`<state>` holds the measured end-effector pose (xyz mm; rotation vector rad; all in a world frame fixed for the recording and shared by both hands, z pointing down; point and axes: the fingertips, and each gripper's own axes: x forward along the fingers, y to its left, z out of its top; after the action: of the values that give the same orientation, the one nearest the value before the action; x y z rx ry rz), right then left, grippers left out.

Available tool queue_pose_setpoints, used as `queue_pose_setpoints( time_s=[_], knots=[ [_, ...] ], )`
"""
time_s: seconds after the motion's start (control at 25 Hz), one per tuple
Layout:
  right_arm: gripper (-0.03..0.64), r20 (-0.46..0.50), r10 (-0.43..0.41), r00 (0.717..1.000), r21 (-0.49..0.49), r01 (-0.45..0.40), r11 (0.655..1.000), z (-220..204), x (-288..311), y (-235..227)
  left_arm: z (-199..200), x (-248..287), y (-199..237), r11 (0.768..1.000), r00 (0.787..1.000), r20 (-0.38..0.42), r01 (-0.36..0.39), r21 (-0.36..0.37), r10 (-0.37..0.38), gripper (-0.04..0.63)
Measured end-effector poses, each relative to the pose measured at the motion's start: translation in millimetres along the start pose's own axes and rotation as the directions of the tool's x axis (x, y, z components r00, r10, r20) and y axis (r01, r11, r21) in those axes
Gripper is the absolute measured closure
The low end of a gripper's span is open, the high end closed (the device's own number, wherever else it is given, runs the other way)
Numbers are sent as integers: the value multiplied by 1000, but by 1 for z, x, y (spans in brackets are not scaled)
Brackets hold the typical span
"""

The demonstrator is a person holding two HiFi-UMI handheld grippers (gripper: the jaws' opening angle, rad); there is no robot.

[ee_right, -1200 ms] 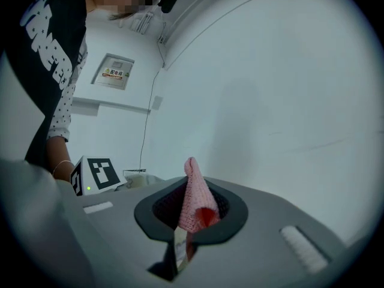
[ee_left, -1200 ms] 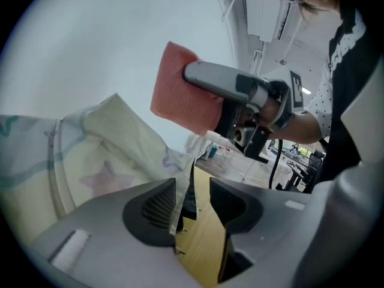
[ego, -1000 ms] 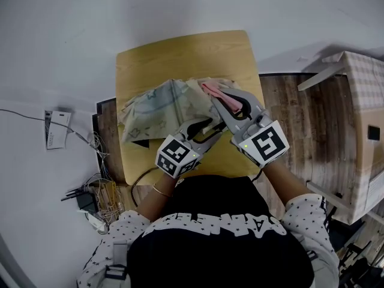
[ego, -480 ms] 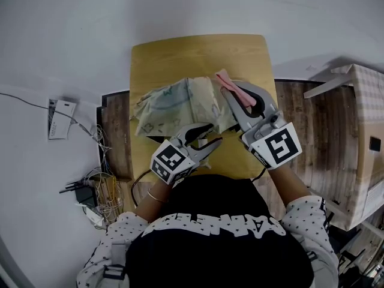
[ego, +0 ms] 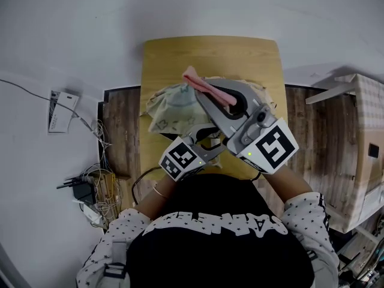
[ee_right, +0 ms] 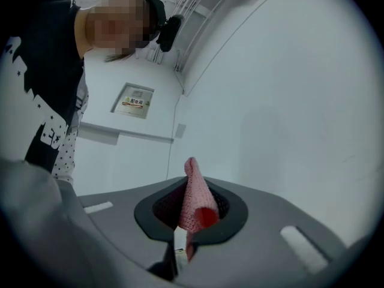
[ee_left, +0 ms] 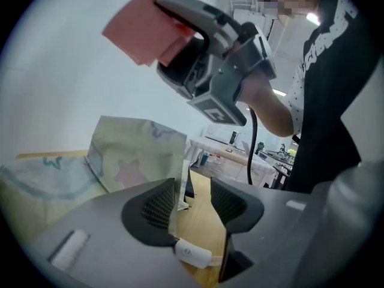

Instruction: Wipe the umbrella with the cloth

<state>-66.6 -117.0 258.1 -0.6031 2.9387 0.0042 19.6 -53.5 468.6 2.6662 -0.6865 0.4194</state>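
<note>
Umbrella [ego: 171, 104]: one; cloth [ego: 201, 86]: one.

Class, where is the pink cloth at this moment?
In the head view, the pink cloth is pinched in the right gripper, held above the umbrella on the wooden table.

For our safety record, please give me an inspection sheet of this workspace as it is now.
Surface: small wooden table, far part bare.
Job's things: folded star-print umbrella on the table; pink cloth held up above it.
Clutter: nothing seen on table.
Tools: right tool shut on cloth; left tool open, umbrella edge beside one jaw.
Cables: cable tangle with black adapter, left of table.
Surroundings: checked box right; white card left.
</note>
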Motion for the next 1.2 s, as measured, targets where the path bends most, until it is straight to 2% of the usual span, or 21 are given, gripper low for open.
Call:
queue_pose_setpoints(
  time_s=[0.12, 0.28, 0.4, 0.52, 0.6, 0.68, 0.76, 0.84, 0.92, 0.96, 1.0, 1.08, 1.12, 1.2],
  knots=[
    [584, -66, 54, 996, 2, -54, 999, -31, 28, 15, -4, 0, -2, 1000, 1000, -6, 18, 4, -18, 407],
    [584, -157, -39, 987, 17, 42, 999, -78, 53, -2, -17, -14, 7, 1000, 999, -37, 12, -8, -12, 407],
    [584, -225, -96, 970, -11, 96, 995, -108, 56, -16, -26, -35, 21, 999, 998, -45, -38, -29, 36, 407],
    [584, -289, -128, 949, -41, 121, 992, -130, 49, -26, -27, -63, 40, 990, 994, -1, -110, -92, 110, 407],
    [584, -320, -147, 936, -62, 134, 989, -140, 44, -31, -25, -83, 55, 976, 984, 36, -167, -143, 173, 407],
    [584, -345, -156, 925, -90, 133, 987, -147, 39, -34, -20, -107, 70, 958, 966, 74, -232, -171, 247, 407],
    [584, -361, -170, 917, -132, 131, 983, -151, 35, -35, -5, -132, 83, 938, 935, 128, -312, -152, 332, 408],
    [584, -374, -191, 907, -162, 139, 977, -157, 29, -37, 6, -154, 95, 909, 898, 140, -411, -72, 417, 408],
    [584, -383, -207, 900, -169, 152, 974, -163, 23, -39, 3, -169, 107, 870, 867, 100, -492, 23, 488, 408],
    [584, -384, -213, 898, -167, 159, 973, -165, 20, -41, -2, -174, 113, 857, 856, 83, -514, 32, 511, 408],
    [584, -385, -220, 896, -165, 168, 972, -167, 18, -42, -7, -177, 119, 851, 849, 78, -525, 5, 523, 407],
    [584, -386, -240, 891, -162, 191, 968, -170, 11, -48, -17, -181, 128, 849, 846, 79, -519, -103, 527, 407],
    [584, -385, -255, 887, -161, 208, 965, -171, 8, -52, -22, -180, 131, 849, 851, 70, -507, -149, 520, 396],
    [584, -386, -295, 874, -160, 251, 955, -174, -2, -63, -32, -170, 131, 863, 875, 36, -469, -190, 483, 364]
  ],
)
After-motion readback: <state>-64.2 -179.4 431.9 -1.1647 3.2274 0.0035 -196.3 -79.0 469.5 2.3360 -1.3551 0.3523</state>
